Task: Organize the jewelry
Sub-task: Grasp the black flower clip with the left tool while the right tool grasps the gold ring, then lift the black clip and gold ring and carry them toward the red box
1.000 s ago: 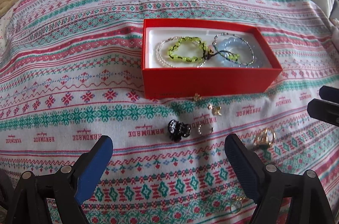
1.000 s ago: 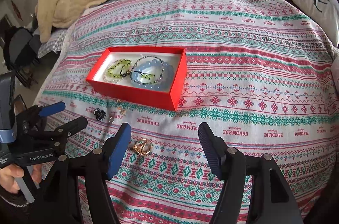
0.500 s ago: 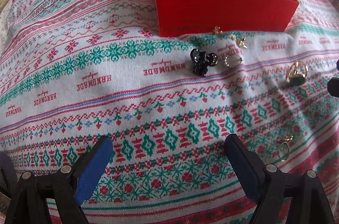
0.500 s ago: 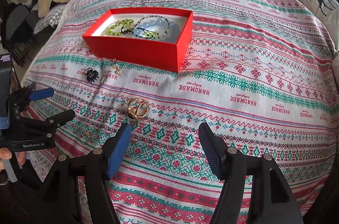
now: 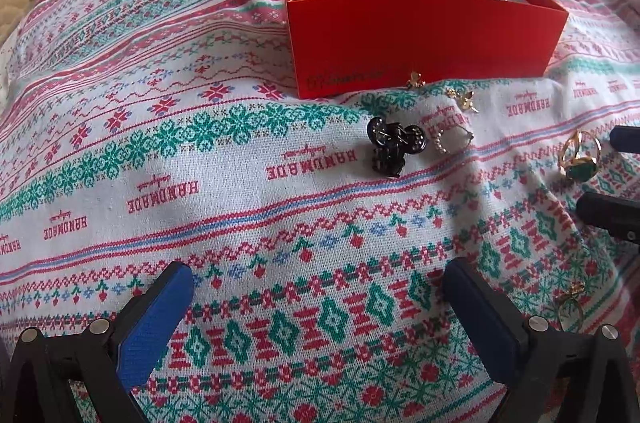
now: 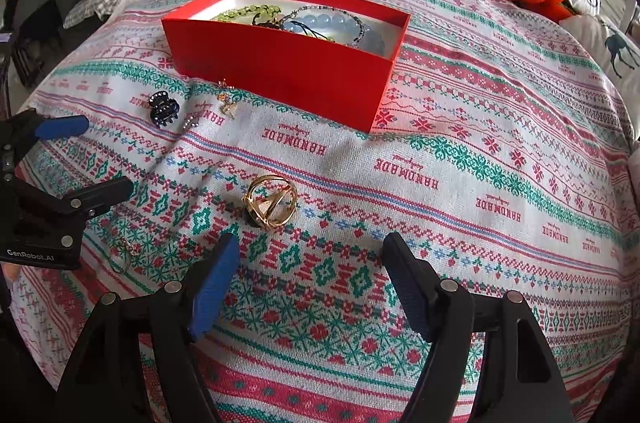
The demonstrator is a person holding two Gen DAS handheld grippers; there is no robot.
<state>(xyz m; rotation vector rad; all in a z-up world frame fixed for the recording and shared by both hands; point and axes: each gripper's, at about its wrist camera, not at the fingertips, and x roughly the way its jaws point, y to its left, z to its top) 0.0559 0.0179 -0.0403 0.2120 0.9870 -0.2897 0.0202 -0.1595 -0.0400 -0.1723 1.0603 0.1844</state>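
Your right gripper (image 6: 310, 277) hangs low over the patterned knit bedspread (image 6: 460, 159) with its blue-padded jaws spread wide and nothing between them, a stance that suits coming down around something small. Just ahead of its left pad lies the gold openwork ring with a dark green stone (image 6: 271, 202), resting on its side on the cloth, so it looks like your nearest pick. Your left gripper (image 5: 318, 297) is likewise spread and empty, aimed at the cluster further on: the black rhinestone claw hair clip (image 5: 394, 145), a small silver beaded hoop (image 5: 451, 139) just beside it, and two little gold earrings (image 5: 464, 99) near the box wall. A thin gold ring with a bow (image 5: 571, 303) sits apart, off to the right of your left gripper. Beyond them stands the open red cardboard box with a white lining (image 6: 280, 63), already holding beaded bracelets (image 6: 332, 23), which marks it as the place the loose pieces probably belong.
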